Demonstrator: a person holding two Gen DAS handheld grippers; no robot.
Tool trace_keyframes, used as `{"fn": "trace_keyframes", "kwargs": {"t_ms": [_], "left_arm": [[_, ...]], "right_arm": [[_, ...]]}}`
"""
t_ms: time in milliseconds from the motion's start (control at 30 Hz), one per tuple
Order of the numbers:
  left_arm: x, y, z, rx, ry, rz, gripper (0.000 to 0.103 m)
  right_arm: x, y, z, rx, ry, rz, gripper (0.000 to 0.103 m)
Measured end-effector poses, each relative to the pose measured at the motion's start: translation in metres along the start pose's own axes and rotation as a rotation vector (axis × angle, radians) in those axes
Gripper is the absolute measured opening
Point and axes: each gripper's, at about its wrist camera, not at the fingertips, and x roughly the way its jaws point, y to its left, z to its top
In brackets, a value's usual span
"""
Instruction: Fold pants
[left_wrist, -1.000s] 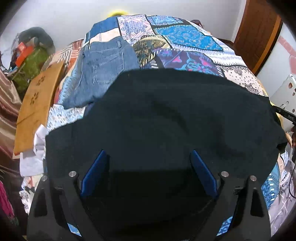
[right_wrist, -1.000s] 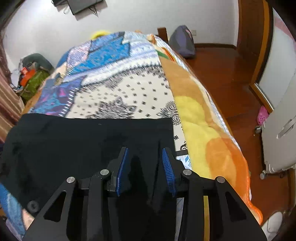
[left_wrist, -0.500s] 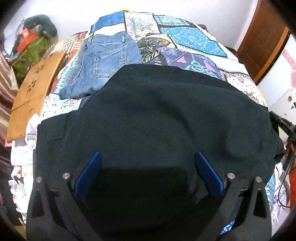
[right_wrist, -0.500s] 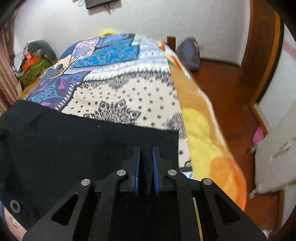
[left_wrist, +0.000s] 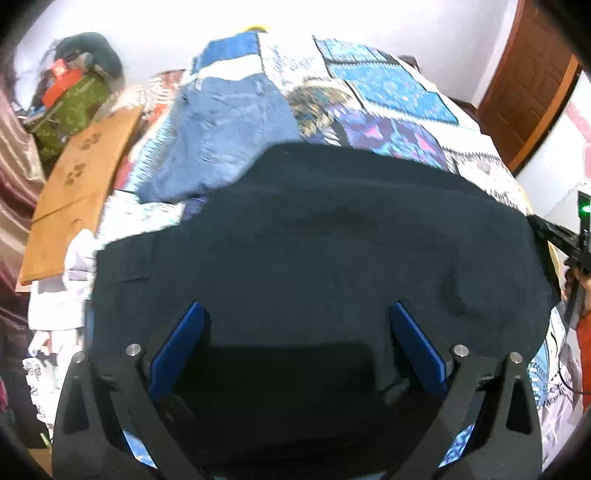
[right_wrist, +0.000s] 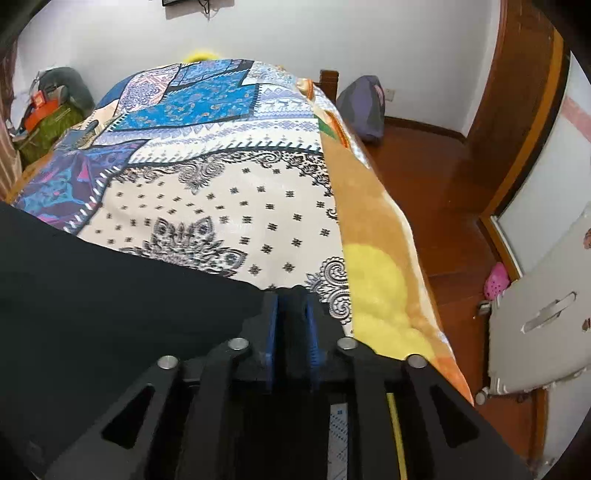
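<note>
Black pants (left_wrist: 332, 236) lie spread across a patterned bedspread (left_wrist: 388, 92). My left gripper (left_wrist: 295, 332) is open, its blue pads wide apart over the near part of the pants. In the right wrist view my right gripper (right_wrist: 291, 306) is shut on the right end of the black pants (right_wrist: 110, 295) and holds it lifted above the bedspread (right_wrist: 229, 206). The right gripper also shows at the right edge of the left wrist view (left_wrist: 565, 243).
Folded blue jeans (left_wrist: 225, 133) lie on the bed beyond the black pants. A brown cardboard piece (left_wrist: 77, 188) and clutter stand at the bed's left side. An orange-yellow blanket (right_wrist: 384, 280) hangs over the bed's right edge above a wooden floor (right_wrist: 443, 177).
My right gripper has closed on the right end of the black pants and lifted it. My left gripper stays open; its view shifted a little.
</note>
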Motion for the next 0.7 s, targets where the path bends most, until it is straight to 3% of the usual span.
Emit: {"fn": "trace_keyframes", "kwargs": {"t_ms": [167, 267, 400, 467, 567, 700], "left_arm": [[-0.029, 0.022, -0.004, 0.008, -0.055, 0.035, 0.102], [-0.037, 0.026, -0.014, 0.014, -0.049, -0.008, 0.101], [-0.042, 0.010, -0.029, 0.079, -0.038, -0.073, 0.090], [-0.043, -0.004, -0.037, 0.129, -0.041, -0.099, 0.088], [-0.040, -0.023, -0.046, 0.215, -0.039, -0.108, 0.085], [-0.034, -0.033, -0.054, 0.268, -0.044, -0.079, 0.081]], "right_arm": [[-0.051, 0.028, 0.000, -0.048, -0.075, 0.071, 0.032], [-0.085, 0.061, -0.004, -0.102, -0.129, 0.145, 0.036], [-0.112, 0.112, -0.016, -0.177, -0.168, 0.252, 0.042], [-0.116, 0.136, -0.020, -0.206, -0.167, 0.300, 0.043], [-0.122, 0.174, -0.032, -0.262, -0.161, 0.372, 0.053], [-0.118, 0.216, -0.045, -0.332, -0.138, 0.450, 0.058]]}}
